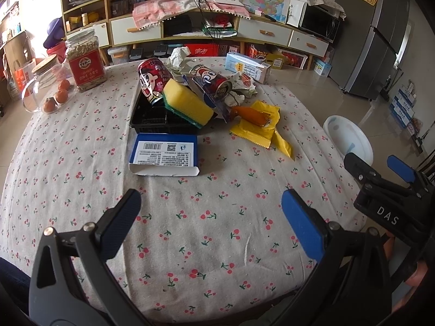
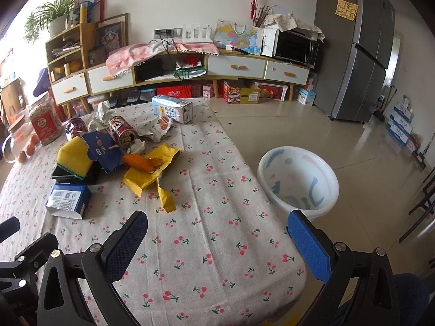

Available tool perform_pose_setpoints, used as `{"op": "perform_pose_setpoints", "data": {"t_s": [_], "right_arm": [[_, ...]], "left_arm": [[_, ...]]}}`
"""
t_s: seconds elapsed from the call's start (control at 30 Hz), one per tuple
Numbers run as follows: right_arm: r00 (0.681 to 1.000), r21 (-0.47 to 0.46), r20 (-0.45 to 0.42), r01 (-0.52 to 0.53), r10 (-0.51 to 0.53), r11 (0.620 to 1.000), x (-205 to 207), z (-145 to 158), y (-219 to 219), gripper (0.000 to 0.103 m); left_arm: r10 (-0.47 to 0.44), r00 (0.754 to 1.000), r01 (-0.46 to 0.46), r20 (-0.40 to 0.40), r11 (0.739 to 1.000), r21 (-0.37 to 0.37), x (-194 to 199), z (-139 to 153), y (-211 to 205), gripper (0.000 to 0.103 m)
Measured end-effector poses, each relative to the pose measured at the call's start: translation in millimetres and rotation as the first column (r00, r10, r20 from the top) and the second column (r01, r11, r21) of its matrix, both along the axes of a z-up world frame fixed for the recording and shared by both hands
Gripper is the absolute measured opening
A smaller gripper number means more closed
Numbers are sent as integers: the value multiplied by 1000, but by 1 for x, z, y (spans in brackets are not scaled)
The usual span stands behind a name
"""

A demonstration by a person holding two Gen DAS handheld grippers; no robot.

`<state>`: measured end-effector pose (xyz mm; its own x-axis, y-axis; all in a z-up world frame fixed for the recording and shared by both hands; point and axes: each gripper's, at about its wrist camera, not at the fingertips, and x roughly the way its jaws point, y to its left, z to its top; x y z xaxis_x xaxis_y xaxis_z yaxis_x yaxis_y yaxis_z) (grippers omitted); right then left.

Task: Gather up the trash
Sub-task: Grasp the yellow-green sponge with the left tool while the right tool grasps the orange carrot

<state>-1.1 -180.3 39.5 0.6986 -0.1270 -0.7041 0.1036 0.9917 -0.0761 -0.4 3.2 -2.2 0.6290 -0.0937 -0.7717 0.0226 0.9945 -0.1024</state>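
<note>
Trash lies mid-table: a flattened blue box [image 1: 165, 154] [image 2: 68, 200], a black tray [image 1: 152, 118] holding a yellow sponge [image 1: 187, 102] [image 2: 74, 157] and a red can [image 1: 152, 79], a second red can [image 1: 213, 81] [image 2: 122, 133], a yellow wrapper [image 1: 261, 130] [image 2: 152, 174] under an orange peel [image 1: 251, 115] [image 2: 141, 163], and crumpled paper [image 1: 178, 55]. A white bucket [image 2: 299, 182] [image 1: 349, 138] stands on the floor right of the table. My left gripper [image 1: 210, 206] and right gripper [image 2: 217, 226] are both open and empty over the near tablecloth.
A red-labelled jar [image 1: 86, 62] and a glass jar with oranges [image 1: 47, 89] stand at the table's back left. A milk carton [image 1: 247, 67] [image 2: 172, 108] lies at the far edge. Sideboard, fridge and stacked boxes lie beyond.
</note>
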Motion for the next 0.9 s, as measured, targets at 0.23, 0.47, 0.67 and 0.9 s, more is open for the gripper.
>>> {"op": "perform_pose_setpoints", "data": {"t_s": [0.23, 0.47, 0.67, 0.9], "right_arm": [[999, 15, -26, -26, 27, 1000, 12, 5, -3, 103], [979, 184, -172, -79, 111, 980, 69, 17, -27, 103], [943, 256, -253, -152, 218, 955, 129, 20, -11, 103], [866, 261, -301, -327, 399, 908, 182, -5, 38, 76]], "left_arm": [[45, 998, -46, -42, 999, -25, 10, -2, 24, 103], [110, 990, -117, -87, 989, -87, 44, 17, 66, 103], [62, 992, -81, -114, 983, -168, 95, 34, 65, 86], [17, 986, -49, -168, 980, -191, 141, 15, 56, 80]]}}
